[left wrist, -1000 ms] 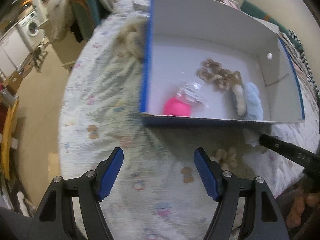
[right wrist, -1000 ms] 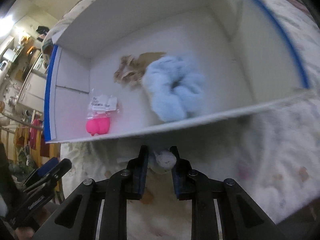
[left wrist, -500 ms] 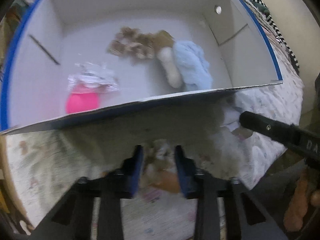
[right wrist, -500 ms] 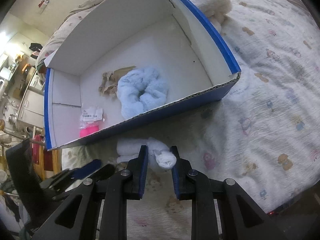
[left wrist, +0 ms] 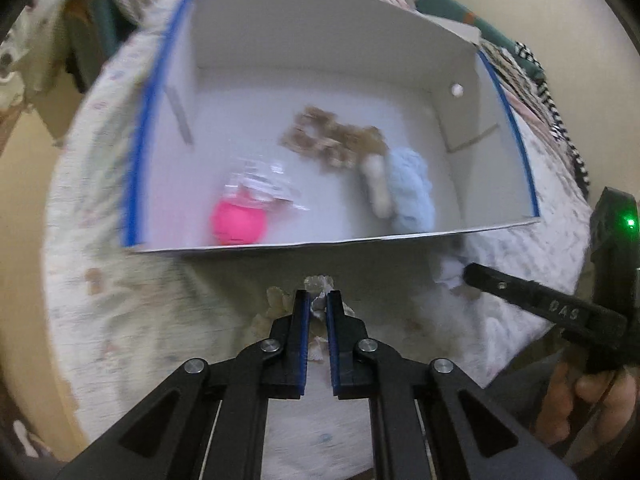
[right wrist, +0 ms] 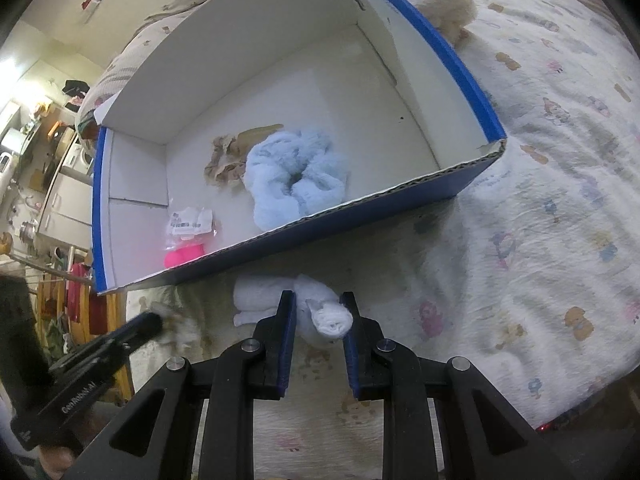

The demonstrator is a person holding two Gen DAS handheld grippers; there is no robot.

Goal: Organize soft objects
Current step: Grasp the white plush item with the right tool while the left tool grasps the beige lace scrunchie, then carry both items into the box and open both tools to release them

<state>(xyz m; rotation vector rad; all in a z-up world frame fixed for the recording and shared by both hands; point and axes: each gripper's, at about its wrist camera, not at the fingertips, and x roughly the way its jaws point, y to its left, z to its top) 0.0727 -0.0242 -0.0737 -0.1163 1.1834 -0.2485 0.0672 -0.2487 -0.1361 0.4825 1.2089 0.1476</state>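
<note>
White terry fills my right gripper (right wrist: 318,320): its blue pads are clamped on a rolled white cloth (right wrist: 312,312) lying on the quilt (right wrist: 540,200) just short of the blue box (right wrist: 360,208). My left gripper (left wrist: 317,308) is pinched nearly together on a beige scrunchie (left wrist: 318,285), likewise just ahead of its tips, before the box wall. To do this well I'd lift both clear of that near rim before carrying forward. The roll's long axis runs crosswise to my right fingers, its round end facing the camera.

Both grippers' fingers (left wrist: 301,320) (right wrist: 286,328) nearly closed.
</note>
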